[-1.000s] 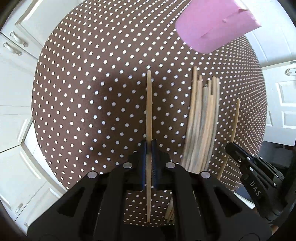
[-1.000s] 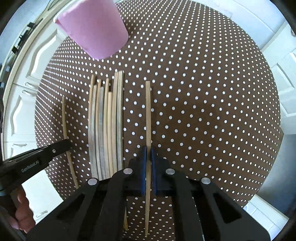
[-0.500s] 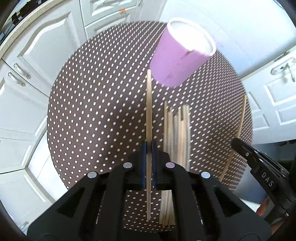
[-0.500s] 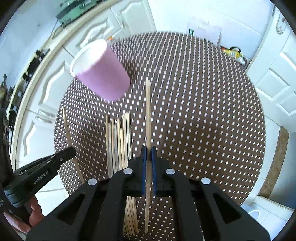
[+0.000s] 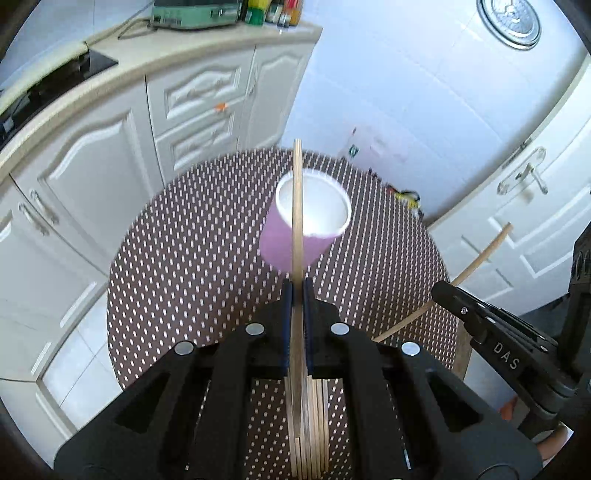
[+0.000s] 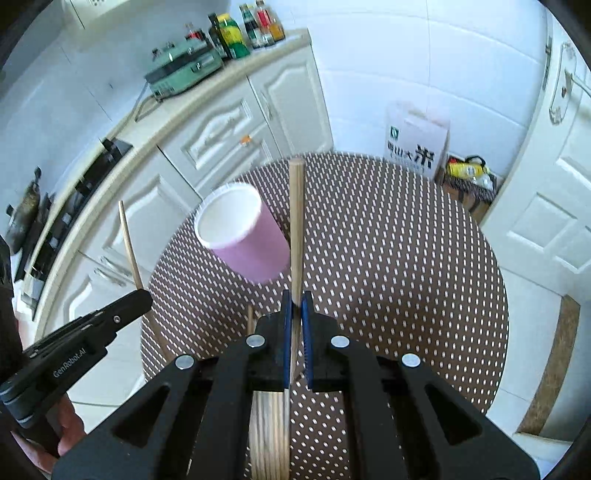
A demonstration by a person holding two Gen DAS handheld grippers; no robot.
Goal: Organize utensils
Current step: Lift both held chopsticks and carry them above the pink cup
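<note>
A wooden chopstick (image 5: 297,206) is pinched between the closed jaws of the left gripper (image 5: 297,295), its free end reaching straight ahead of the fingers and crossing in front of the mouth of a pink paper cup (image 5: 306,221). The right gripper (image 6: 294,301) is likewise clamped on a second chopstick (image 6: 295,225), which runs forward from its blue pads (image 6: 305,332) and passes just to the right of the same cup. The cup stands upright on the round table covered in a brown dotted cloth (image 6: 388,258), ahead of and below both grippers (its white inside is visible from above in both views). The rest of the chopsticks lie in a bundle (image 5: 310,428) on the cloth directly beneath the grippers, mostly hidden behind the black bodies, side by side and roughly parallel. In the left wrist view the right gripper shows at the right edge with its chopstick slanting up and away; in the right wrist view the left gripper shows at the lower left, with part of a hand (image 6: 66,424) below it. White cabinets (image 5: 92,177) curve around the table beyond, with bottles (image 6: 255,26) and a green appliance (image 6: 181,70) on the countertop, and a white door (image 6: 546,221) lies off to the right.
</note>
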